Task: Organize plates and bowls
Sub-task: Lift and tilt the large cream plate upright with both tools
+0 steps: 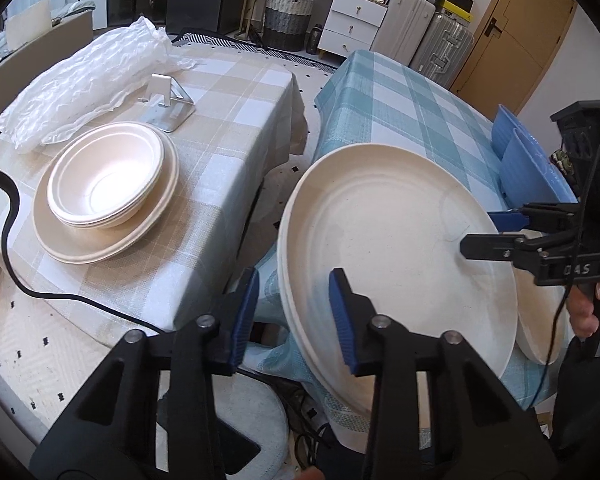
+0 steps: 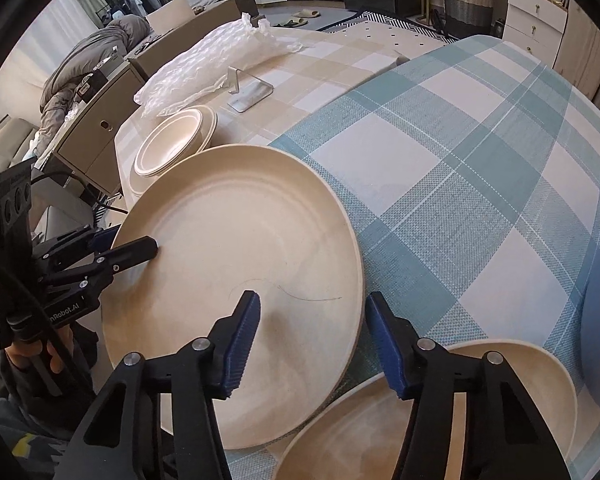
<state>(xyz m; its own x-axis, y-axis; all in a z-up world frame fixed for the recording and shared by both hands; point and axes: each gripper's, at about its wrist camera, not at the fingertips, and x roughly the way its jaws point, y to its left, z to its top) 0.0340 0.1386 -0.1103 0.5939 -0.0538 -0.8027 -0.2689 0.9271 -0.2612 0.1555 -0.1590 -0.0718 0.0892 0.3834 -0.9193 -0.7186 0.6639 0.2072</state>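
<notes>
A large cream plate [image 1: 396, 256] [image 2: 244, 264] lies on the blue-checked table, its near edge over the table's side. My left gripper [image 1: 294, 314] is open, its jaws straddling the plate's left rim. My right gripper [image 2: 312, 336] is open, its jaws straddling the plate's opposite rim. Each gripper shows in the other's view, the right [image 1: 500, 240] and the left [image 2: 116, 248]. A second cream plate [image 2: 432, 412] lies under my right gripper. On the beige-checked table, stacked cream bowls [image 1: 106, 180] [image 2: 174, 142] sit on stacked plates [image 1: 100, 240].
A metal phone stand [image 1: 168, 104] and a crumpled plastic wrap [image 1: 84, 80] lie behind the bowls. Blue plastic pieces [image 1: 528, 160] stand on the blue-checked table [image 2: 480, 184]. A black cable [image 1: 16, 256] hangs over the beige table. A gap separates the two tables.
</notes>
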